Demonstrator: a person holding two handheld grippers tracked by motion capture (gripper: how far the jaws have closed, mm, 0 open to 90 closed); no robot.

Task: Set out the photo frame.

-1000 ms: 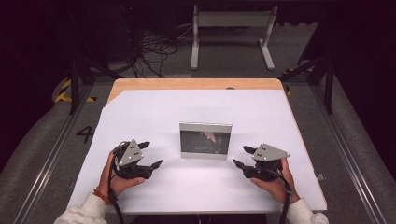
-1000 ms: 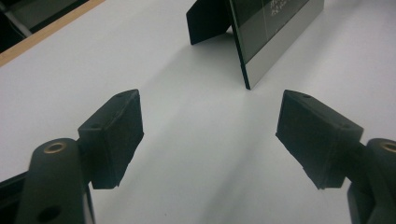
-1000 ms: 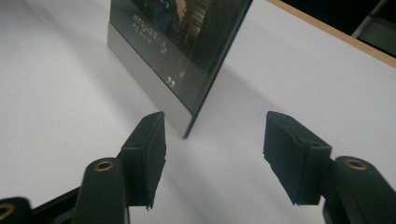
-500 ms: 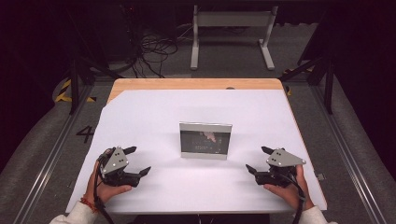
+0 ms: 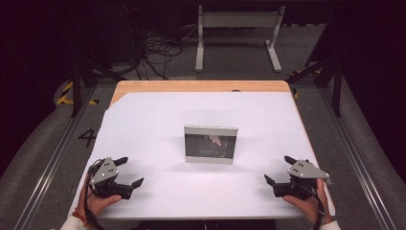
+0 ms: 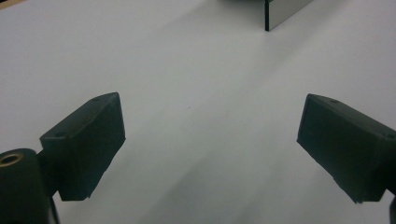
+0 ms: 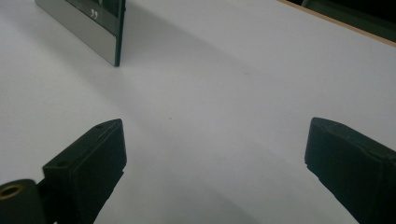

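My fingers stand spread wide on both sides with nothing between them; the jaws have just been opening. I keep the left gripper (image 5: 128,171) and the right gripper (image 5: 277,169) low near the front corners of the white-covered table (image 5: 158,115). The small silver-framed picture stand (image 5: 210,144) sits upright mid-table between them, well apart from both, so I judge it free-standing.
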